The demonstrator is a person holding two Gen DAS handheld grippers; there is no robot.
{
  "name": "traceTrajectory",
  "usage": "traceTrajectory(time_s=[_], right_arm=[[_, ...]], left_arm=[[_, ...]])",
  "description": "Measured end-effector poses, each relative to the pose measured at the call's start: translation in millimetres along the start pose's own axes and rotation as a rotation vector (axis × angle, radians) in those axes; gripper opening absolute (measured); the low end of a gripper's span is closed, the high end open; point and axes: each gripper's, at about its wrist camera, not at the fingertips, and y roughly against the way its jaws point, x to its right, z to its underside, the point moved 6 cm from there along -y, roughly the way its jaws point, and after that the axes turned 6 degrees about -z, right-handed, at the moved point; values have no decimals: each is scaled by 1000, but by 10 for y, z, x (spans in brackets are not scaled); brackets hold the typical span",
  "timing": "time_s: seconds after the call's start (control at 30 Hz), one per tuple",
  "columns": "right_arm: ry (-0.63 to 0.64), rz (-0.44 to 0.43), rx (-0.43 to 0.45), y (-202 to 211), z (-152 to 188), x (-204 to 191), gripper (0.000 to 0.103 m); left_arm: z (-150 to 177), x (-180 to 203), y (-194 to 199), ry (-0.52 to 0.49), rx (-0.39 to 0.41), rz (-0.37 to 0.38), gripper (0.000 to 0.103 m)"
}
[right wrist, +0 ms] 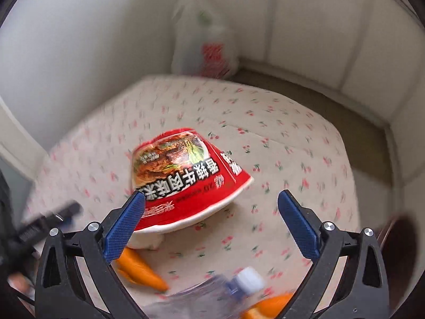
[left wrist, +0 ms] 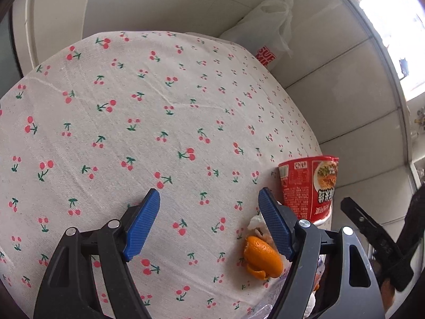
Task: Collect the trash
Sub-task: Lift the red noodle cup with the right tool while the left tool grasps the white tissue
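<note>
I've got both tools wide, nothing held. Left tool [left wrist: 209, 223] hovers over bare worktop [left wrist: 132, 122]; peel [left wrist: 263, 257] sits by its right finger, near the edge. Right tool [right wrist: 212, 222] faces the upturned cup [right wrist: 186, 178], w/ bottle [right wrist: 225, 292] below, prob. next grab.

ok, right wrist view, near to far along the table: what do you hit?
Plastic bottle at the bottom edge → orange peel → upside-down red noodle cup → bare cherry-print tablecloth → white plastic bag past the table's far edge, against the wall.
</note>
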Motion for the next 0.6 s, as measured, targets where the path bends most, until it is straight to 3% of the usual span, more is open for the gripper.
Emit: traceTrajectory(time_s=[0.13,0.23,0.5,0.6], right_arm=[[181,85,-79,-159,-195,-111,96],[228,17,-145,-229,-252,-218,96],[288,-45,-299,-603,-243,-475,98],[371,-46,-246,-640,-272,-573,98]], left_arm=[[-38,-62,-16,34,-4,12,75],[-74,-56,-35,43,0,21,75],[-78,-48,-64,31,-2,24,76],[-80,-59,-52,35,-2,28,76]])
